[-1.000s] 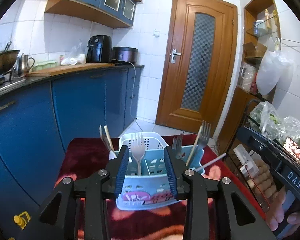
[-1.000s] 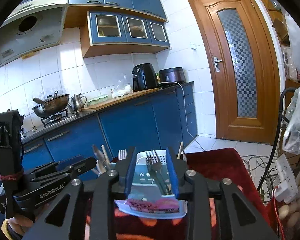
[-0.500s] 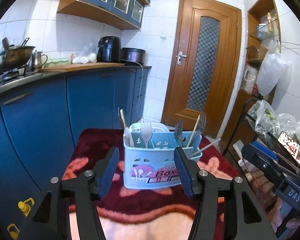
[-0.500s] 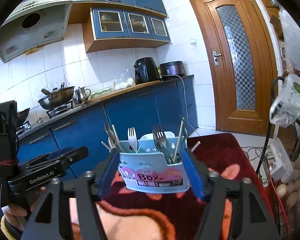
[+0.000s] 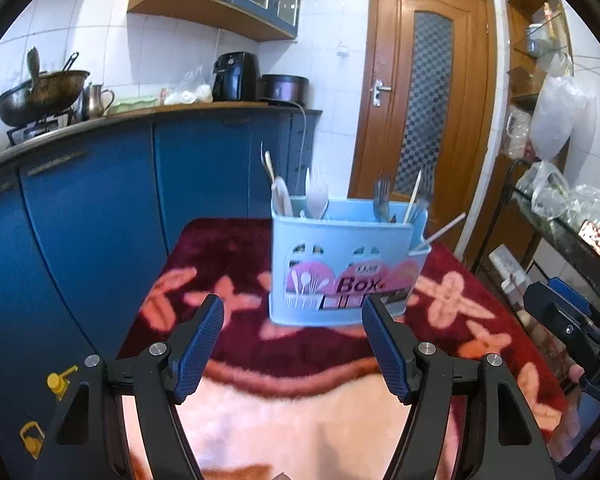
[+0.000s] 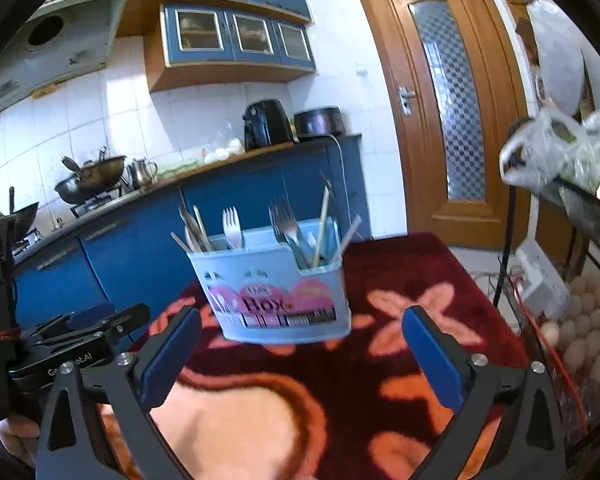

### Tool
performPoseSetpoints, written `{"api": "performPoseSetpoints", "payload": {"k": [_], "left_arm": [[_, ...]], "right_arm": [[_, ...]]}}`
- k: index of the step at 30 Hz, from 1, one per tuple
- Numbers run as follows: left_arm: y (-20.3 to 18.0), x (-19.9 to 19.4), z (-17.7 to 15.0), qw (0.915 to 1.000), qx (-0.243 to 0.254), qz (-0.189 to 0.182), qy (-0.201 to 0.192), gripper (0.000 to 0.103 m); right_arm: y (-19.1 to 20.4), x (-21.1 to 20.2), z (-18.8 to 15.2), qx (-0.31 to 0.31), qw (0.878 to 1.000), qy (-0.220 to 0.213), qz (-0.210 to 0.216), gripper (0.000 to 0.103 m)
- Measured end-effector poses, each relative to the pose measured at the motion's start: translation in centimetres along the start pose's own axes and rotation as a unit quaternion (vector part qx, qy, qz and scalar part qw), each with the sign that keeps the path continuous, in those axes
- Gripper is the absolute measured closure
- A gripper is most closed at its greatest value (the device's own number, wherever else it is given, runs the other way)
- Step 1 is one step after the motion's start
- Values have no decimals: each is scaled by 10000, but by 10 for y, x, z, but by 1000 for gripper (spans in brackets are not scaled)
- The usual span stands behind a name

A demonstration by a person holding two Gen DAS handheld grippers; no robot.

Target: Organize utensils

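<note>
A light blue utensil box with a pink "Box" label stands upright on a dark red flowered cloth. Forks, a white plastic fork, spoons and chopsticks stick up out of it. My left gripper hangs short of the box, jaws still opening, nothing between them. My right gripper is likewise back from the box, jaws opening wide and empty. The left gripper's body shows at the left in the right wrist view; the right gripper's body at the right in the left wrist view.
Blue kitchen cabinets run along the left, with a wok, kettle and air fryer on the counter. A wooden door stands behind. A rack with bags, a power strip and eggs sits at the right.
Both grippers let go of the utensil box, opened wide and drew back from it and sank. The box now stands alone on the cloth, farther away.
</note>
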State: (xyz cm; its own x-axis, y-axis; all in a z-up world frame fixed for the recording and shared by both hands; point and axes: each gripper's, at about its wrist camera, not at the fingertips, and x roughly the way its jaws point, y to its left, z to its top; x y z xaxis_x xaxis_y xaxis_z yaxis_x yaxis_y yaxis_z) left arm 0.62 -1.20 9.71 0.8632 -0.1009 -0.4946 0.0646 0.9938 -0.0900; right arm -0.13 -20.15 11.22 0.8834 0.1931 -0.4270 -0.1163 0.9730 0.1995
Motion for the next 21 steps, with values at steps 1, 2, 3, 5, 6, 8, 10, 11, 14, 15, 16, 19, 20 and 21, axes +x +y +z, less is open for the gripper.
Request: {"api": "performPoseSetpoints", "payload": {"k": [1,2,3,5,6,8,10,11,14,15,16,19,20,21], "left_arm": [[-1,2,-4,10000,15,25,23,30],[-1,4,-8,10000,43,54,55,30],[-2,6,-11,9999,67,81,81,30],[-3,9,-18,9998,116,134,113,30],[-3,10,-20,9997,130,153,119,30],[-3,13,-25,9996,141,188,146,30],[-2,16,-29,9996,122,185,190,30],[-2,18,-31,9996,105,184,210,30],[-1,24,-38,9994,106,228,250,30],[-1,25,-40,9993,117,241,262,30],[-1,27,-42,9992,117,249,274,30],[-1,32,-45,9992,97,228,321,30],[-1,33,-46,9992,83,225,333,30],[0,35,-47,9992,63,221,338,30]], "right_arm": [[-2,2,-4,12,10000,49,-24,0],[-3,3,-7,18,10000,77,-44,0],[-6,4,-12,15,9999,105,-65,0],[-8,6,-18,-24,9999,132,-102,0],[-8,7,-22,-52,9998,139,-133,0],[-8,9,-28,-105,9997,136,-188,0],[-9,11,-35,-146,9995,119,-243,0],[-10,12,-37,-157,9995,119,-252,0],[-13,17,-47,-170,9994,129,-290,0],[-13,18,-48,-171,9993,143,-305,0],[-14,20,-50,-167,9992,168,-317,0],[-17,24,-56,-135,9992,222,-314,0],[-18,26,-58,-136,9991,240,-323,0],[-19,27,-59,-144,9990,251,-340,0]]}}
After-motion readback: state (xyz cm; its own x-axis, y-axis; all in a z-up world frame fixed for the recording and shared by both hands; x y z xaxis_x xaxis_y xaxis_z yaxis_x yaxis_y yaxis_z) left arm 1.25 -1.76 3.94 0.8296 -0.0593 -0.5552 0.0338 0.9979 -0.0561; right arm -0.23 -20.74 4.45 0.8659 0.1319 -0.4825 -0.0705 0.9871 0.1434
